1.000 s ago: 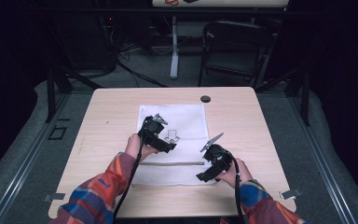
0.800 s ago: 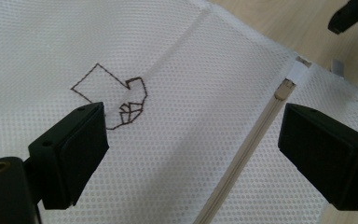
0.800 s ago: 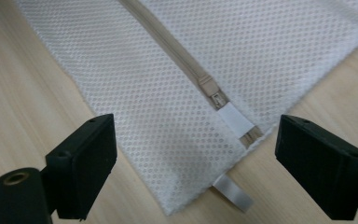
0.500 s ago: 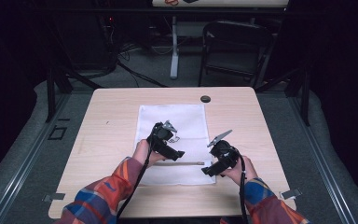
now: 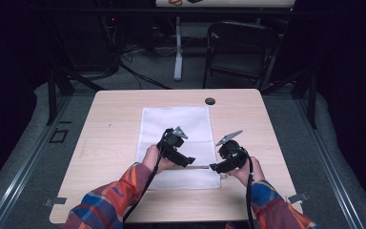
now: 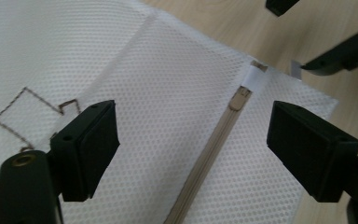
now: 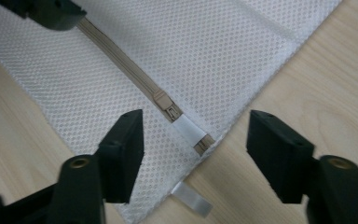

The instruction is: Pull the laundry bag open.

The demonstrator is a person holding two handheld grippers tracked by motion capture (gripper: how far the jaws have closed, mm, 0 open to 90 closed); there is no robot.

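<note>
The white mesh laundry bag [image 5: 178, 143] lies flat in the middle of the wooden table [image 5: 105, 138], its tan zipper [image 7: 121, 60] running along the edge nearest the person, and the zipper slider [image 7: 167, 108] with its white pull tab [image 7: 189, 130] sits close to the bag's corner, in the lower middle of the right gripper view. The right gripper [image 7: 193, 140] hangs just above that end, its jaws apart on either side of the pull tab and slider with nothing pinched yet – they have just been closing. The left gripper [image 6: 193, 144] is over the mesh a little farther along the zipper, jaws wide apart with the zipper line passing between them, and they too have just been closing a little, on nothing so far. In the high view both sit at the lower middle of the frame, nearly tip to tip. The likely trouble – the thin tab lies flat on the cloth, so the right pads could close on mesh instead, or miss the tab and slide off; and if the left jaws do not pin the fabric, the whole bag would drag when the slider is pulled
</note>
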